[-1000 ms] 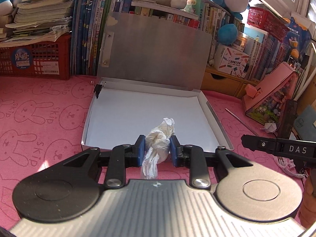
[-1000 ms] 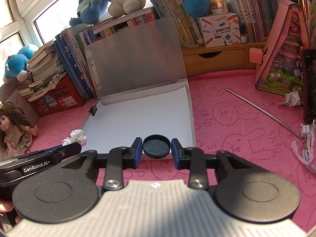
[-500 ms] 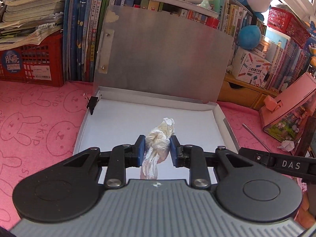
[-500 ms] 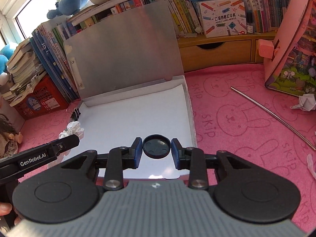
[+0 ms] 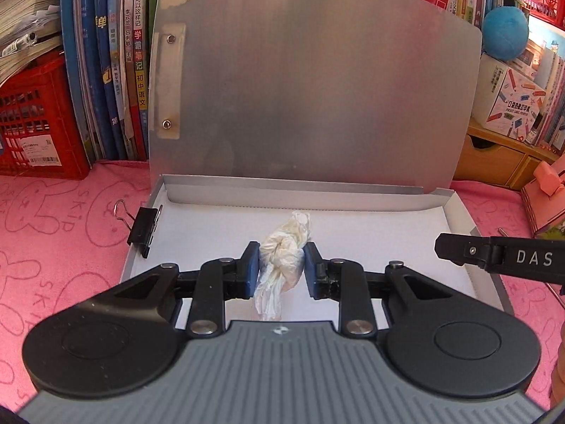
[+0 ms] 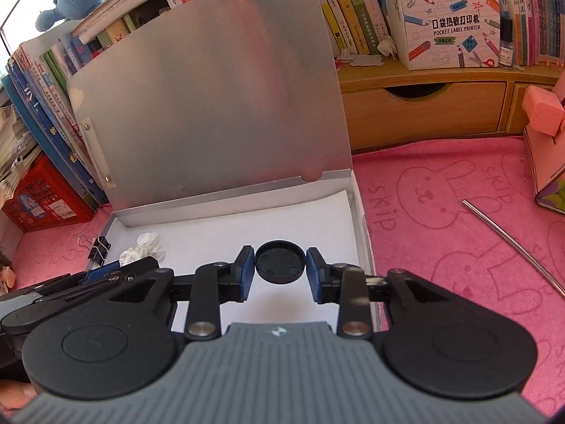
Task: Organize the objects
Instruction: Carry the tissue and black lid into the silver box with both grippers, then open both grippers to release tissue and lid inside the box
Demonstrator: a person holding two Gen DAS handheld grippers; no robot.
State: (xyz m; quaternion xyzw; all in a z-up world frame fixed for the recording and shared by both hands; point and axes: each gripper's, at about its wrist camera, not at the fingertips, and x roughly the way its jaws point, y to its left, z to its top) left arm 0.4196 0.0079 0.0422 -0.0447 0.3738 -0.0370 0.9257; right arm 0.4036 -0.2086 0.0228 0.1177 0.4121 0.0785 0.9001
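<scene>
My left gripper (image 5: pixel 280 265) is shut on a crumpled white tissue (image 5: pixel 284 249) and holds it over the white floor of an open silver file box (image 5: pixel 455 212). In the right wrist view, my right gripper (image 6: pixel 280 265) is shut on a round black cap (image 6: pixel 280 262), also above the box (image 6: pixel 360 219), near its right side. The tissue (image 6: pixel 144 249) and the left gripper (image 6: pixel 116 268) show at the left of that view. The box's lid (image 5: pixel 317 88) stands upright against the books. A black binder clip (image 5: pixel 143 228) grips the box's left rim.
Pink rabbit-print cloth (image 6: pixel 459 229) covers the table. A metal rod (image 6: pixel 515 240) lies on it to the right. Books (image 5: pixel 116 53) and a red crate (image 5: pixel 35 120) stand behind at left; a wooden drawer shelf (image 6: pixel 423 106) and a pink house-shaped box (image 6: pixel 543 148) at right.
Both grippers have moved forward and down over the open box, each still holding its object. The box and lid now fill more of both views.
</scene>
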